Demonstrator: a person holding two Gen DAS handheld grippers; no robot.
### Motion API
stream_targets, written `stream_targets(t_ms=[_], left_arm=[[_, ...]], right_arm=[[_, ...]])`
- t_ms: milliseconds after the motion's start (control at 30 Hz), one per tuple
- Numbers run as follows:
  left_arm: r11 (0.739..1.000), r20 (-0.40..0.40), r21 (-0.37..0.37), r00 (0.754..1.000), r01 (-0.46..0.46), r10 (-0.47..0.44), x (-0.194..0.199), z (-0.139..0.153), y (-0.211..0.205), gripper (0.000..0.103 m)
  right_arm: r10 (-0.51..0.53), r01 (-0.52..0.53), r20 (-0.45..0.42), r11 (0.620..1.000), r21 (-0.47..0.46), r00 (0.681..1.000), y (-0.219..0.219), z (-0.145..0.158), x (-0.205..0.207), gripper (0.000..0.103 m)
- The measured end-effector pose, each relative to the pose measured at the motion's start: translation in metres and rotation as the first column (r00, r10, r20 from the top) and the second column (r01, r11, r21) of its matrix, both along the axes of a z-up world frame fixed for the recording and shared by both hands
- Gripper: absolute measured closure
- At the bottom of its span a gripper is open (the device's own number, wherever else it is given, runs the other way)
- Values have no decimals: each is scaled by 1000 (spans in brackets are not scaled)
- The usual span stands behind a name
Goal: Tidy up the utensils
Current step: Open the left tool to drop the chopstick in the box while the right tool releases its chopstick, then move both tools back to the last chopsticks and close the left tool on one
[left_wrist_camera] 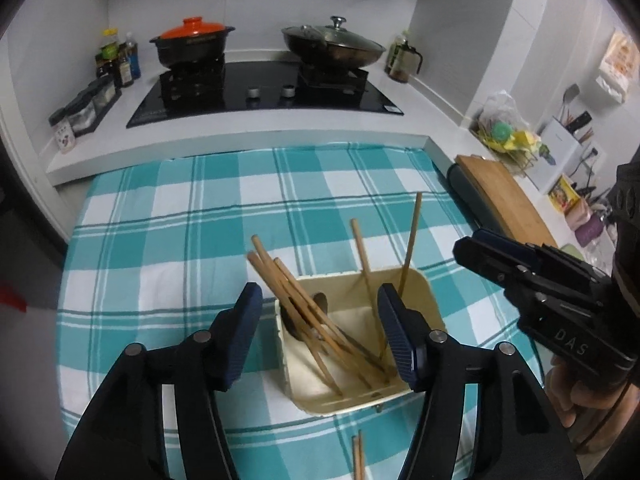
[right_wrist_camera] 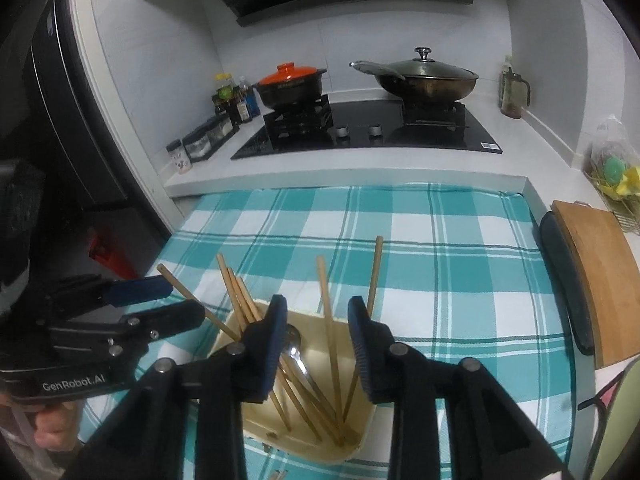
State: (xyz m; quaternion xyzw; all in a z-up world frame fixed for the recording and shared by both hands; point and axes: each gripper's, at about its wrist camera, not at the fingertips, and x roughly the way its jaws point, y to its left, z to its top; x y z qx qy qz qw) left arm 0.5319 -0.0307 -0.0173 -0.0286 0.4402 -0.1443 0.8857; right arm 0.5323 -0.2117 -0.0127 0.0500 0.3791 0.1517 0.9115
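Your left gripper [left_wrist_camera: 320, 328] and right gripper [right_wrist_camera: 318, 344] both hover wide open and empty over the chopsticks [left_wrist_camera: 304, 312] in the holder [left_wrist_camera: 416, 284], lower centre.

Chopsticks [left_wrist_camera: 316, 316], spoon [right_wrist_camera: 295, 350] lean in cream holder [left_wrist_camera: 416, 280].

Below the open left gripper [left_wrist_camera: 318, 336]: one cream holder [left_wrist_camera: 420, 284] containing seven wooden chopsticks [left_wrist_camera: 304, 308] and two metal spoons [left_wrist_camera: 322, 304]. Behind it: two loose chopsticks [left_wrist_camera: 357, 456].
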Motion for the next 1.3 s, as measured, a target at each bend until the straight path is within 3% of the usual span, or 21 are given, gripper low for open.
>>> stream_targets(t_ms=[233, 367, 467, 533, 633, 767, 900, 1100, 1300], left_arm=[[998, 33, 55, 999, 14, -16, -68, -7, 30, 21], [990, -6, 137, 999, 41, -41, -124, -28, 50, 19], [984, 6, 174, 999, 36, -38, -169, -41, 62, 15], [989, 30, 150, 999, 20, -24, -199, -55, 66, 7], [998, 0, 64, 1000, 17, -17, -226, -92, 60, 6], [1000, -59, -14, 998, 16, -17, -234, -144, 36, 6], [998, -47, 50, 999, 25, -22, -232, -172, 8, 6], [987, -21, 150, 998, 63, -60, -229, -192, -16, 6], [986, -48, 165, 998, 37, -29, -224, -211, -13, 10]], right_arm=[[-1, 2, 56, 1000, -14, 998, -20, 9, -53, 70], [31, -30, 18, 997, -70, 999, -36, -13, -100, 66], [35, -34, -1, 983, -182, 999, -46, -37, -144, 66], [24, -23, -2, 968, -250, 1000, -49, -52, -173, 66], [-5, 3, -7, 965, -261, 1000, -48, -83, -215, 66], [-10, -3, -103, 992, -126, 995, -33, -138, -252, 66], [-68, 61, -145, 997, -54, 987, -22, -171, -276, 67], [-91, 79, -105, 990, -119, 990, -18, -176, -306, 67], [-104, 93, -78, 987, -131, 992, -22, -173, -310, 67]])
